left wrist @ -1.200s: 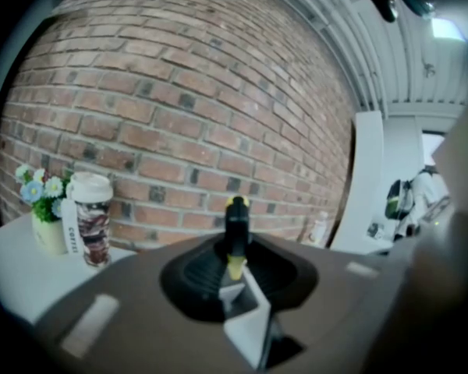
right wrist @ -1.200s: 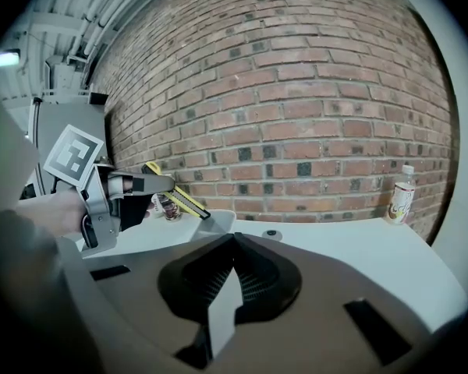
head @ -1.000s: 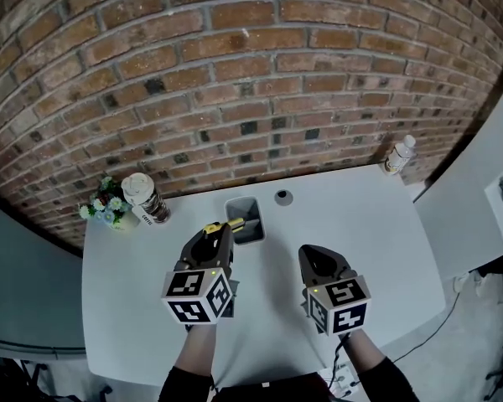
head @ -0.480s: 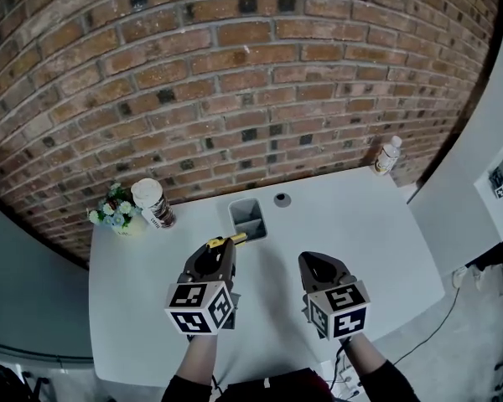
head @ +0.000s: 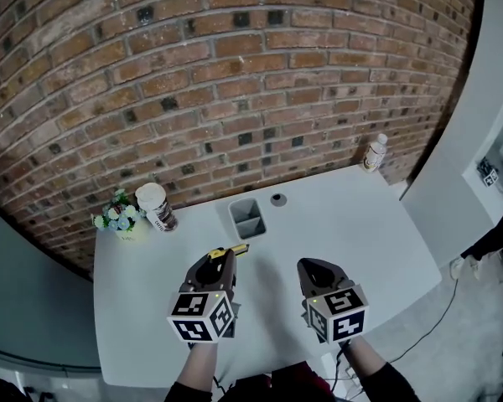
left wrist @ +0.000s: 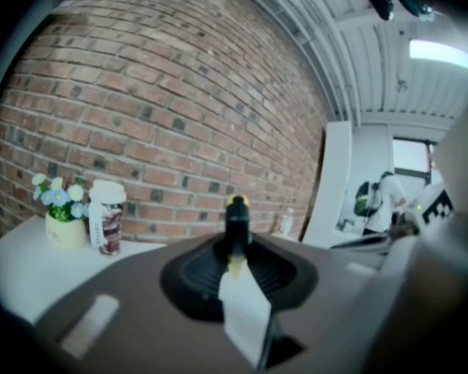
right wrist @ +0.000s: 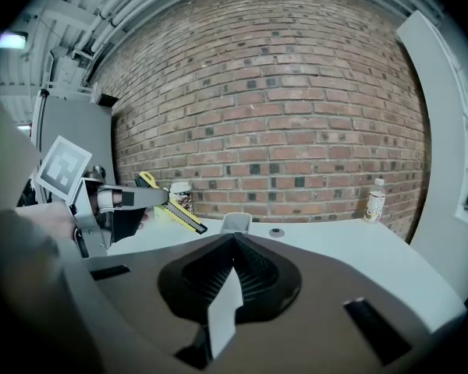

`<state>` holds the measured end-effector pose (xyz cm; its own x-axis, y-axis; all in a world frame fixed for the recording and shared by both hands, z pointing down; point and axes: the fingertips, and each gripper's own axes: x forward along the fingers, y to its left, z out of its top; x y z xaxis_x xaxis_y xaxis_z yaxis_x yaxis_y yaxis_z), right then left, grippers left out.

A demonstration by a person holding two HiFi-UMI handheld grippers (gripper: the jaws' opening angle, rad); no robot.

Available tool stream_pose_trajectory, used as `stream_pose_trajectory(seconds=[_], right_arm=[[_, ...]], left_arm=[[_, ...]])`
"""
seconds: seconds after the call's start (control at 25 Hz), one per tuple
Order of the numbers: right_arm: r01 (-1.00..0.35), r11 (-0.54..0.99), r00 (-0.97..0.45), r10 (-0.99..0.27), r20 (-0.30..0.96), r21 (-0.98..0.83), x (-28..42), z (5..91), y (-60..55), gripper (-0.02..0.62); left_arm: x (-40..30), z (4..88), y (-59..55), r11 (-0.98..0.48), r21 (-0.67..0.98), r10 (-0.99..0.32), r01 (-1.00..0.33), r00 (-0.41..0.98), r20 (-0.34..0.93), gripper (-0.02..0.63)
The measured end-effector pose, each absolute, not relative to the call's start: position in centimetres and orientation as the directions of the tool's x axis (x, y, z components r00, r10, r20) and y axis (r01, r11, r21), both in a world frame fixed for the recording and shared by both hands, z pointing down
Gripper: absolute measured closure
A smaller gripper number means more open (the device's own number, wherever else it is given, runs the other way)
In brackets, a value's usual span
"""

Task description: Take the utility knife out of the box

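On a white table (head: pixel 377 233) against a red brick wall (head: pixel 235 74), a small pot of pale blue and white flowers (head: pixel 117 216) is standing at the left edge of the head view. A white-lidded paper coffee cup (head: pixel 157 206) is standing just beside it on the right. Lower down, left of centre, the left gripper (head: pixel 220 258) is clamping its jaws on a yellow and black utility knife (head: pixel 235 249), which is sticking out past the fingertips and pointing up and to the right, held off the table. The knife is sitting outside the grey open-topped box (head: pixel 247 218), which is resting near it, just above in the frame and apart from it, with a divider splitting it into two compartments. A small dark round object (head: pixel 278 198) is lying right of the box. Right of centre, the right gripper (head: pixel 315 266) is hovering with its jaws together and nothing between them. A small white-capped plastic bottle (head: pixel 373 152) is standing at the table's upper right corner.
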<state>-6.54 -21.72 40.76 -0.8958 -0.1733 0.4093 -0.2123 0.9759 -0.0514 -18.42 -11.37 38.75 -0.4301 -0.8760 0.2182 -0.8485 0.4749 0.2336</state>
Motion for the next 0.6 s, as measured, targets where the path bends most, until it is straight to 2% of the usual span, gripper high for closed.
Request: stream_pose_trajectory(seconds=[0.6], right_arm=[[-0.228, 0.973, -0.903, -0.194, 0.383, -0.044, -4.0, 39.9, -16.7, 0.588]], left_arm=[[-14.9, 39.3, -6.1, 0.447, 0.242, -0.89, -0.861, -0.401, 0.217, 0.532]])
